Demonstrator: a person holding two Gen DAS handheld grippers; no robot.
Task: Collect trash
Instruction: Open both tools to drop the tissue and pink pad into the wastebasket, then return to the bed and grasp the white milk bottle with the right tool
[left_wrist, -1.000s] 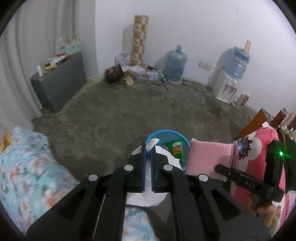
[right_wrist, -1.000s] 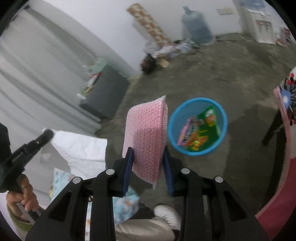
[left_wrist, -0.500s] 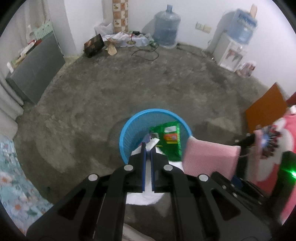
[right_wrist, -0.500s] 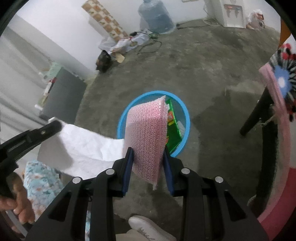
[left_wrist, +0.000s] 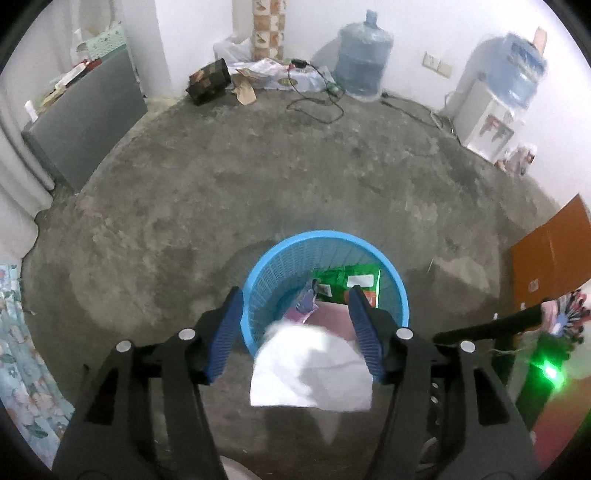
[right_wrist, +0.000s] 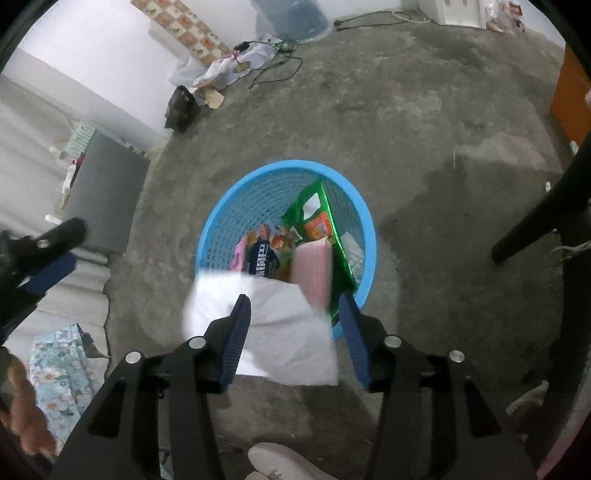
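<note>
A rough grey concrete floor (left_wrist: 258, 192) fills the room, bounded by white walls, with a large clear-blue water bottle (left_wrist: 364, 66) standing against the far wall, a white water dispenser (left_wrist: 487, 122) to its right and a grey cabinet (left_wrist: 88, 125) at the left. On the floor stands a round blue plastic mesh basket (left_wrist: 280, 266) that already holds a green foil snack packet (right_wrist: 317, 218) and other coloured wrappers. The left gripper (left_wrist: 295, 328) points down over the basket's near rim with its blue-padded jaws opening; a crumpled white paper sheet (left_wrist: 314, 373) is between them, blurred and touching neither pad. The right gripper (right_wrist: 293, 332) also hangs above the near rim, its jaws opening too; a pink bubble-wrap piece (right_wrist: 314, 269), blurred, lies beyond its fingertips inside the basket, leaning against the green packet and free of the pads. In the right wrist view the white sheet overlaps the basket's near edge.
</note>
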